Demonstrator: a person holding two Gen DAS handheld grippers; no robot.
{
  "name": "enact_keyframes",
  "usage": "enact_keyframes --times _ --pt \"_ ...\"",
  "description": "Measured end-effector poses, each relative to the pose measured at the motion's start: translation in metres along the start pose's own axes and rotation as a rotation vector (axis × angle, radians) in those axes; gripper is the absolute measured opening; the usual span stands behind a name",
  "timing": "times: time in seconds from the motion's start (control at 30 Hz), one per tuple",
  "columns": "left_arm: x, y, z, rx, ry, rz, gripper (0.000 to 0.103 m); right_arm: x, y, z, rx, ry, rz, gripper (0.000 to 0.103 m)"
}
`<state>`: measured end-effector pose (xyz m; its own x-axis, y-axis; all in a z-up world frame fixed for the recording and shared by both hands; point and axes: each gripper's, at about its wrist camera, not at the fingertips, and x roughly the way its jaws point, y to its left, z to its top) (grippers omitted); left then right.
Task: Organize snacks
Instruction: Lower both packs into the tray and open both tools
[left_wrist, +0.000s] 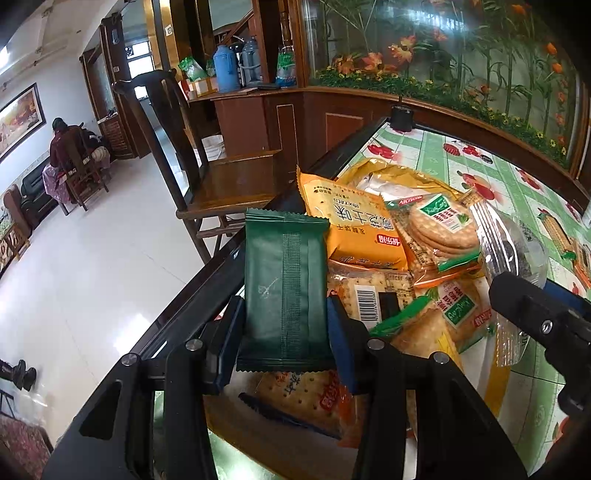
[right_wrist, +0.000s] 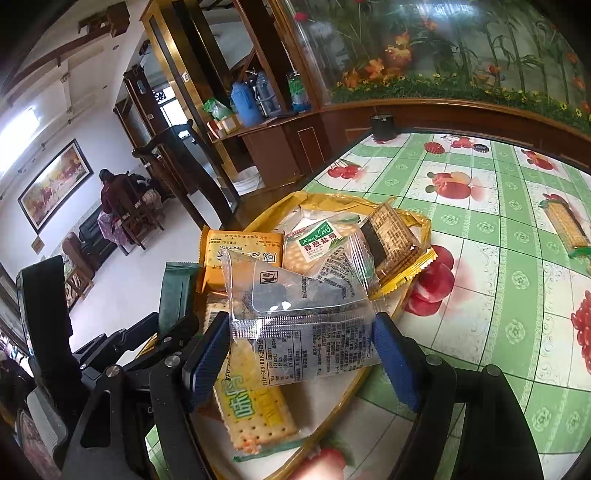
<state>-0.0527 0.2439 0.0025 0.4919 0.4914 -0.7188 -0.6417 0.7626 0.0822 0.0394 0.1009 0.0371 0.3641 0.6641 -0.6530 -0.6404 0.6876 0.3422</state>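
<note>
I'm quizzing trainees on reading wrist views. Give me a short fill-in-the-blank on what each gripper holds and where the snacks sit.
1. The left gripper is shut on a dark ____ packet.
2. The right gripper is shut on a ____ plastic packet.
3. The snack pile lies on a round tray with a ____ rim.
4. The tablecloth is checked in white and ____.

Missing words: green; clear; yellow; green

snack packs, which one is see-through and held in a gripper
The clear pack with black printed text, clamped in the right gripper. The left gripper holds an opaque green pack; the others lie on the tray.
</note>
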Motion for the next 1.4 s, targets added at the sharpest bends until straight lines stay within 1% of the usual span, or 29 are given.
enact_keyframes --times 0.1,0.4,0.57,0.73,0.77,0.8,0.83,0.87,0.93,0.97,1.0,1.2,1.4 --pt "0.004 0.0 0.0 -0.001 0.015 -0.004 0.043 0.003 0.001 0.001 -0.005 0.002 -0.002 0.078" --pt "0.003 -0.001 -0.001 -0.003 0.016 -0.007 0.043 0.009 0.005 0.001 -0.026 0.013 -0.011 0.08" --pt "0.0 0.001 -0.001 -0.011 0.018 -0.012 0.044 0.008 0.003 0.0 -0.013 0.02 -0.004 0.085" --pt "-0.006 0.004 0.001 -0.021 0.006 -0.017 0.048 -0.003 0.008 0.003 -0.033 -0.013 -0.008 0.084" --pt "-0.008 0.004 0.001 -0.023 0.005 -0.02 0.054 -0.004 0.009 0.004 -0.039 -0.017 -0.012 0.084" --pt "-0.01 0.004 0.001 -0.025 0.001 -0.02 0.064 -0.007 0.01 0.004 -0.044 -0.023 -0.016 0.084" --pt "-0.012 0.004 0.002 -0.027 -0.003 -0.017 0.069 -0.009 0.011 0.004 -0.044 -0.025 -0.015 0.085" --pt "-0.015 0.005 0.001 -0.028 -0.011 -0.009 0.072 -0.011 0.01 0.004 -0.041 -0.027 -0.013 0.085" --pt "-0.02 0.006 0.002 -0.032 -0.022 -0.004 0.075 -0.015 0.01 0.003 -0.037 -0.03 -0.015 0.085" --pt "-0.021 0.005 0.003 -0.036 -0.02 -0.005 0.079 -0.017 0.009 0.002 -0.035 -0.032 -0.018 0.085" --pt "-0.022 0.006 0.004 -0.041 -0.02 -0.006 0.08 -0.02 0.007 0.001 -0.031 -0.035 -0.022 0.085" --pt "-0.034 0.002 0.005 -0.046 -0.039 -0.015 0.08 -0.038 -0.006 -0.003 -0.01 -0.052 -0.043 0.085" --pt "-0.05 -0.011 0.005 -0.026 -0.073 -0.031 0.08 -0.058 -0.031 -0.009 0.039 -0.071 -0.076 0.085"
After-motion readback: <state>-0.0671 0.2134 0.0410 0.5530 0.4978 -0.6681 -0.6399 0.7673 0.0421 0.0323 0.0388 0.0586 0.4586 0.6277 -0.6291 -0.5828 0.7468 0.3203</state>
